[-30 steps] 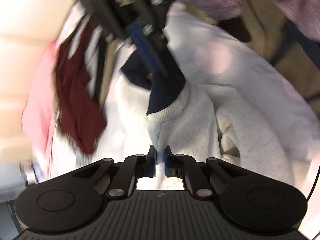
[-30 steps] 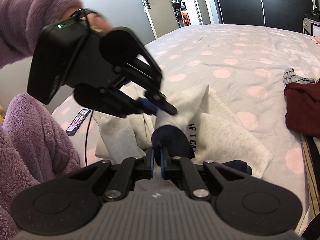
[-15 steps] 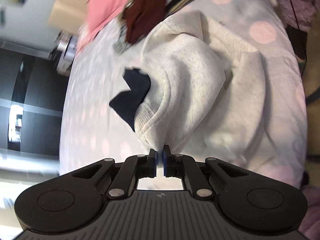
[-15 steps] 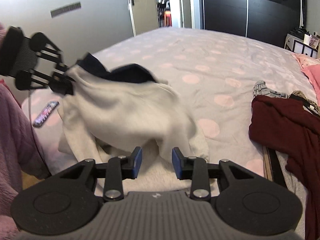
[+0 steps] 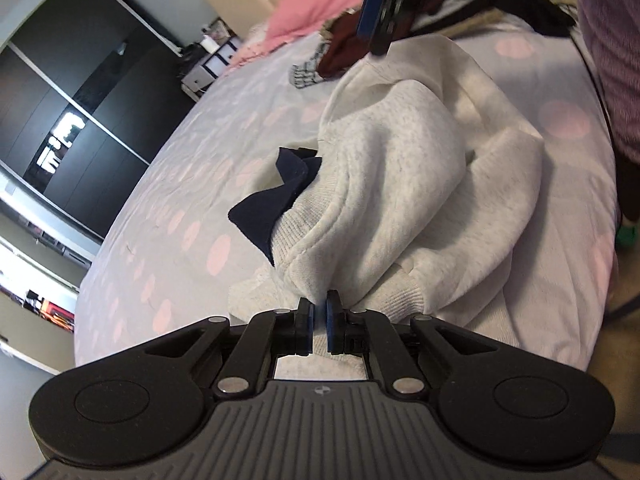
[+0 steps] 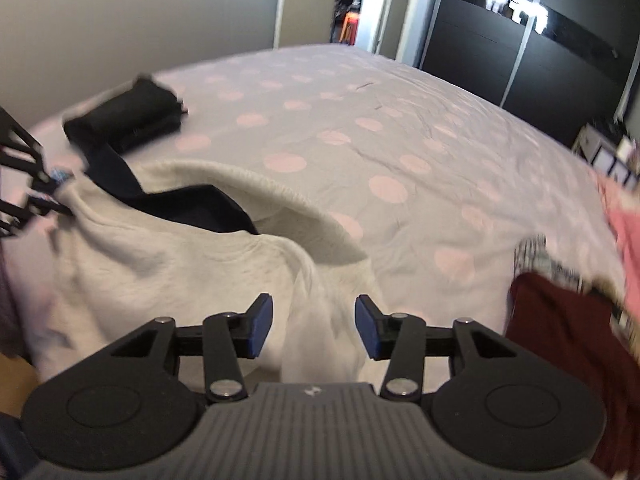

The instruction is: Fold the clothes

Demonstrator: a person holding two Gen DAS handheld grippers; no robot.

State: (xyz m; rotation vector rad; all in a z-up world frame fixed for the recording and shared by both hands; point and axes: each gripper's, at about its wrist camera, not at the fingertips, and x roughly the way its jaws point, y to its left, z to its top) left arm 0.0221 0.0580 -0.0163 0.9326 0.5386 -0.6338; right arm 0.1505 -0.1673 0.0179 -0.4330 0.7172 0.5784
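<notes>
Sweatshirt (image 5: 400,184) hem pinched in left tool (image 5: 319,314); right tool (image 6: 314,330) angled down, jaws opening astride fold.

Bed (image 6: 400,128), grey cover with pink dots. On it: white sweatshirt (image 6: 160,264) with navy lining at near edge; maroon garment (image 6: 560,320) and pink garment (image 6: 628,232) toward right edge.

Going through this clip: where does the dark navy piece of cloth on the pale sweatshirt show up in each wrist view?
Left wrist: the navy cloth sits left of centre, poking out from the ribbed edge of the pale sweatshirt.
Right wrist: the navy cloth lies left of centre, along the sweatshirt's open edge.
Shared landmark: the dark red garment, top centre in the left view, lower right in the right view.
</notes>
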